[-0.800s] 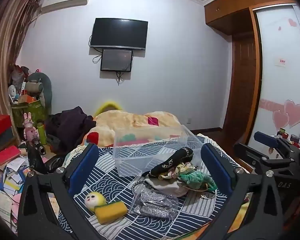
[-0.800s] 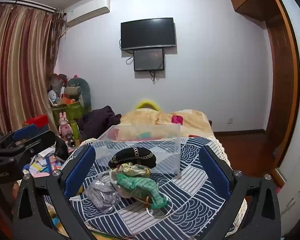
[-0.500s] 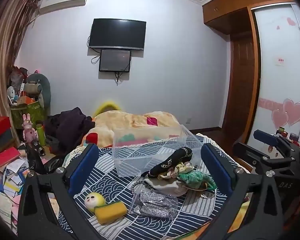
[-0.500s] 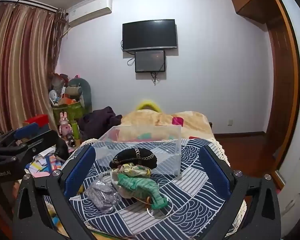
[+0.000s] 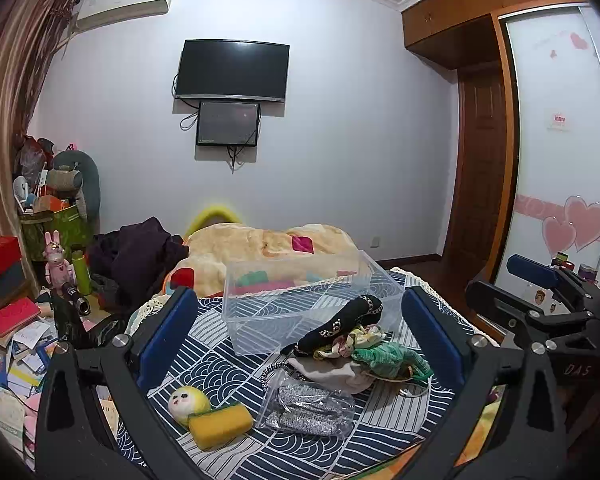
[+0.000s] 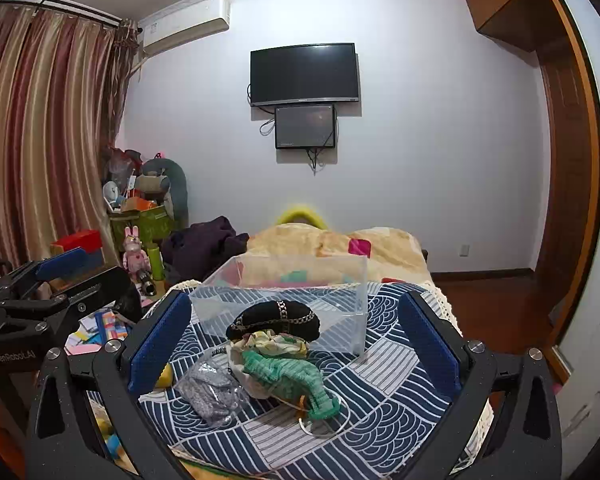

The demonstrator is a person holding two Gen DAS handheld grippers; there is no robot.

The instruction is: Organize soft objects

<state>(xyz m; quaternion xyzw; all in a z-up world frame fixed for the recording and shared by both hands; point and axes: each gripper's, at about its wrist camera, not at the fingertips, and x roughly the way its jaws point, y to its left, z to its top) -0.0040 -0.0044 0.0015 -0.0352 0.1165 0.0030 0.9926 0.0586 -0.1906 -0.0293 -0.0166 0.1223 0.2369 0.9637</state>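
Left wrist view: crumpled green knit cloth (image 5: 388, 356) atop pile.

Little differs from the earlier pictures. In the left wrist view the clear plastic storage box (image 5: 300, 304), the black chain-trimmed soft pouch (image 5: 340, 326) and the wall-mounted black television (image 5: 232, 70) sit slightly further left and a touch higher in the frame. In the right wrist view the same television (image 6: 304, 74) sits slightly further right and lower, and the green knitted piece (image 6: 288, 376) edges rightward too.
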